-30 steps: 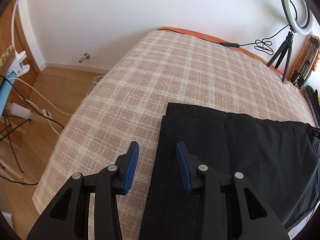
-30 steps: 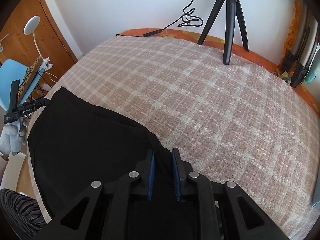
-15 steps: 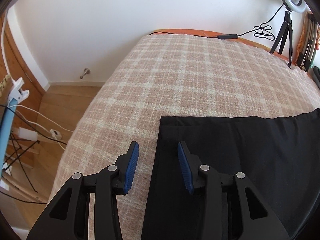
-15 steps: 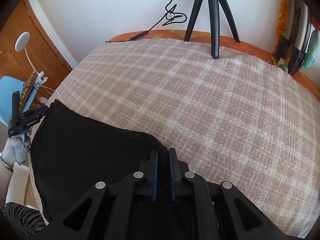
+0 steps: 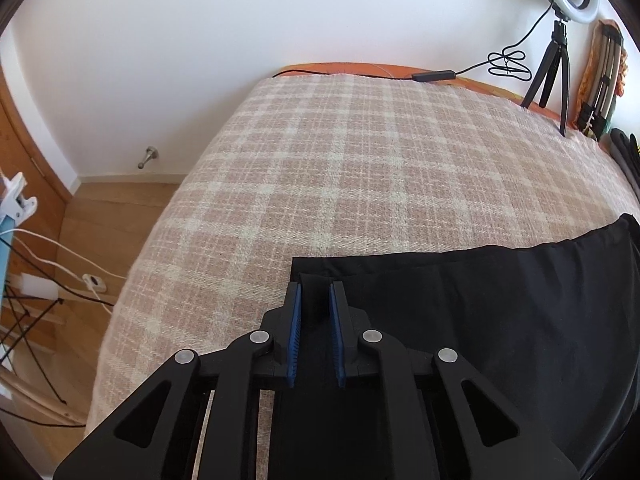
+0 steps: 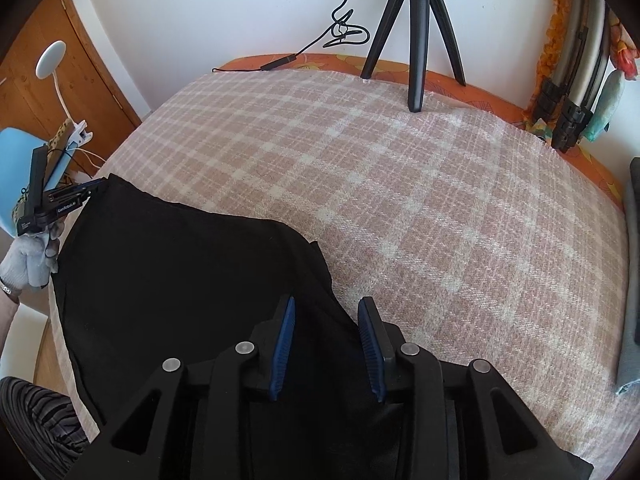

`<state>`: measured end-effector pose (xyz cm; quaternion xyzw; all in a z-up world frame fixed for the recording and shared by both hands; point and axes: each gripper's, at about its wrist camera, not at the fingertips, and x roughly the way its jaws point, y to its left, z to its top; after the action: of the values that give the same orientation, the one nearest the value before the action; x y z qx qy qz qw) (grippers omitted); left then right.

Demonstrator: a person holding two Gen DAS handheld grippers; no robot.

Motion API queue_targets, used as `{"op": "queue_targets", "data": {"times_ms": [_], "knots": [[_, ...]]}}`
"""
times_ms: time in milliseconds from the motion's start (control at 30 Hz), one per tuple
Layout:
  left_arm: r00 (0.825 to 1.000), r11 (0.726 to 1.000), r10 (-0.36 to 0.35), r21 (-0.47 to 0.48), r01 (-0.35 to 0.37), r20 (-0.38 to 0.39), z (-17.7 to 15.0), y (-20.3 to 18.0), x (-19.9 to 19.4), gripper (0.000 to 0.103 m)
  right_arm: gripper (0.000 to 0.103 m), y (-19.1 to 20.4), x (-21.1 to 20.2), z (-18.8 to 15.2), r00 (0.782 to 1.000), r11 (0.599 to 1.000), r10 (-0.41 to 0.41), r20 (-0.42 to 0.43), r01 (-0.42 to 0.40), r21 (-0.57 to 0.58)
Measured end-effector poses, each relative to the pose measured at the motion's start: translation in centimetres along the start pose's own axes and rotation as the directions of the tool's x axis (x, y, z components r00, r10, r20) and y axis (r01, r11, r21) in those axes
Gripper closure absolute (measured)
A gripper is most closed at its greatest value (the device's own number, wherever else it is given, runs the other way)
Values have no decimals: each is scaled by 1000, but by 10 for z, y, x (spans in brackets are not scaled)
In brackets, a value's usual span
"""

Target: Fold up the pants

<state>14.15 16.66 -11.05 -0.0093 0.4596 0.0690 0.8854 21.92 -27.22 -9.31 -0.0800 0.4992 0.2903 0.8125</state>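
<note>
On the plaid bed (image 5: 360, 168), your left gripper (image 5: 314, 312) pinches a small tuck of the black pants (image 5: 500, 320) at their left corner; lift sharply and it may slip. Rightward, your right gripper (image 6: 326, 340) fingers are spreading, pads off the cloth, so that end could sag.

The pants (image 5: 500, 320) lie flat on the blanket (image 5: 360, 168) in the lower right of the left wrist view, one corner between the left gripper (image 5: 315, 292) fingers at lower centre. In the right wrist view the pants fill the lower left, with the right gripper (image 6: 326, 312) over their right edge at bottom centre. The tripod (image 6: 416, 32) stands at the blanket's far edge, top centre. The gloved hand (image 6: 30, 260) sits at the left edge.
</note>
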Motion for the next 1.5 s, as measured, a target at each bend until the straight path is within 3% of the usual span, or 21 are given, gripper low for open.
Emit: {"op": "queue_targets", "data": {"times_ms": [333,500,567,633,767,933,1100,1267,1500], "knots": [[1000,1000,-3,-28,3,3,7,7,-9,95,69,8,-7,0,999,1000,-26,20,27,-12],[1000,997,8,-80,-6,23,5,23,-28,85,68,23,-25,6,997,999,-28,71,30,-20],[999,994,-9,-105,13,37,0,30,-40,71,67,34,-33,9,996,999,-27,87,30,-41],[998,992,-30,-121,36,51,-8,34,-53,66,66,44,-40,11,994,998,-22,105,27,-53],[994,979,-104,-170,109,41,-30,43,-72,65,64,65,-51,11,992,998,10,126,-1,-70],[973,922,-232,-315,224,12,-64,66,-86,60,64,98,-56,1,991,992,55,126,-39,-123],[949,869,-316,-404,286,-9,-96,73,-90,60,64,132,-56,-12,988,979,109,113,-87,-183],[934,834,-357,-459,305,-28,-122,65,-87,60,64,164,-52,-21,985,966,149,88,-126,-225],[919,770,-392,-537,345,28,-140,67,-86,59,63,192,-49,-26,981,953,178,71,-155,-259]]}}
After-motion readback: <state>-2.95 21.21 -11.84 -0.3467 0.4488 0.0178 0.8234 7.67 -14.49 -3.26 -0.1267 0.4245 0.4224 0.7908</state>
